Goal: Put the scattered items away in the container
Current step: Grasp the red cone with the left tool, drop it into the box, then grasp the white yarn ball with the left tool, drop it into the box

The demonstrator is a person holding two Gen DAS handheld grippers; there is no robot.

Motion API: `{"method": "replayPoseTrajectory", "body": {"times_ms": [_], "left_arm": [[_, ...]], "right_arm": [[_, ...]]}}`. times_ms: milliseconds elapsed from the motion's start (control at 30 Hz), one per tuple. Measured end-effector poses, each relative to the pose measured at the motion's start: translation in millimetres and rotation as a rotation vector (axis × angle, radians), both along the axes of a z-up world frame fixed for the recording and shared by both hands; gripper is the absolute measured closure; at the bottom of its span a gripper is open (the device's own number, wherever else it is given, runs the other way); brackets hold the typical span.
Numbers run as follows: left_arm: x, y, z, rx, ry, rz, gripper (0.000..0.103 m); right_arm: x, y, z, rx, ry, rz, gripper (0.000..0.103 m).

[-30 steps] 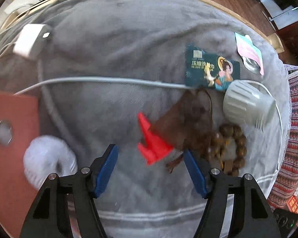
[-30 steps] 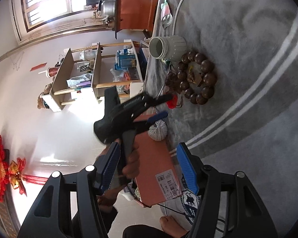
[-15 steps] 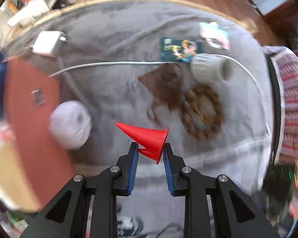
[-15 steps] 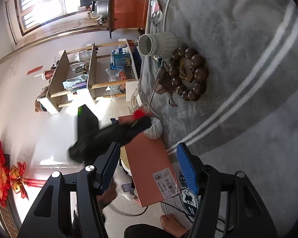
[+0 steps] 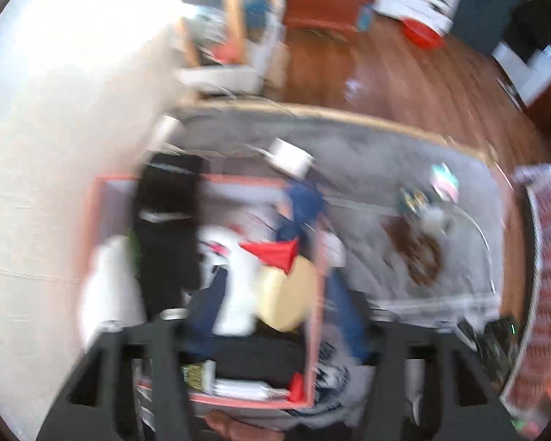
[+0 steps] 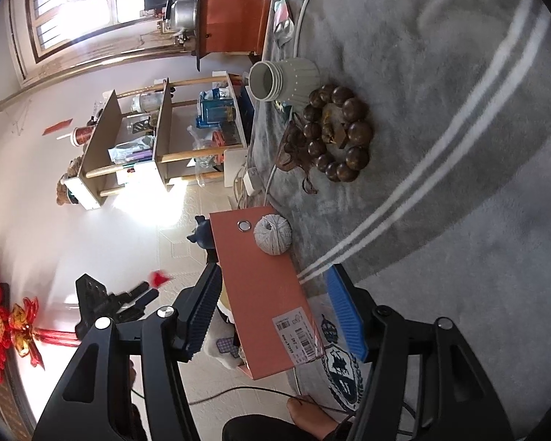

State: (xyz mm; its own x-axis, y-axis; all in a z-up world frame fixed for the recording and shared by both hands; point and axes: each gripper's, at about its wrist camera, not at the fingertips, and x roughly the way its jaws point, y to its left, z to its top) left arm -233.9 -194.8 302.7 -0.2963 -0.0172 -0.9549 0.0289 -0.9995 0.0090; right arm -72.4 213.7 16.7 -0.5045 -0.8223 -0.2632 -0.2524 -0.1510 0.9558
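The left wrist view is badly blurred. In it a red cone (image 5: 272,253) hangs over the open orange box (image 5: 238,180), free of both blue pads. My left gripper (image 5: 275,312) points down into the box and its jaws are opening. From the right wrist view, the left gripper (image 6: 148,291) is above the floor side of the box (image 6: 260,294), with the cone (image 6: 159,277) at its tips. My right gripper (image 6: 275,312) stands open near the box's side wall, touching nothing that I can see. A yarn ball (image 6: 273,235) rests against the box.
On the grey blanket (image 6: 440,147) lie a bead bracelet (image 6: 338,132), a brown pouch (image 6: 290,143), a grey ribbed cup (image 6: 283,79) on its side and a white cable (image 6: 305,7). The box holds a white bottle (image 5: 238,286), a yellow round thing (image 5: 286,294) and black items. A person's foot (image 6: 308,413) is below.
The left gripper shut on the red cone on the blanket, lifted it, swung left over the box and spread its jaws off it. The right gripper stayed still.
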Motion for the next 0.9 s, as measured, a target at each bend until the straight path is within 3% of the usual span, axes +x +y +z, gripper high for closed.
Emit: {"method": "replayPoseTrajectory", "body": {"times_ms": [67, 233, 567, 767, 900], "left_arm": [[2.2, -12.1, 9.9, 0.015, 0.022, 0.018, 0.033], [19.1, -8.4, 8.4, 0.018, -0.017, -0.003, 0.033], [49.3, 64.8, -2.7, -0.010, -0.063, -0.183, 0.033], [42.8, 116.6, -38.6, 0.054, -0.104, -0.257, 0.033], [23.9, 150.6, -90.8, 0.104, -0.169, -0.253, 0.033]], "right_arm": [[0.2, -0.5, 0.2, 0.001, 0.001, 0.002, 0.044], [0.8, -0.5, 0.9, 0.000, 0.001, 0.000, 0.037], [3.8, 0.3, 1.2, -0.007, -0.002, -0.006, 0.037], [6.5, 2.7, 0.8, -0.025, -0.011, -0.027, 0.037], [5.4, 1.9, -0.5, -0.033, -0.014, -0.025, 0.037]]}}
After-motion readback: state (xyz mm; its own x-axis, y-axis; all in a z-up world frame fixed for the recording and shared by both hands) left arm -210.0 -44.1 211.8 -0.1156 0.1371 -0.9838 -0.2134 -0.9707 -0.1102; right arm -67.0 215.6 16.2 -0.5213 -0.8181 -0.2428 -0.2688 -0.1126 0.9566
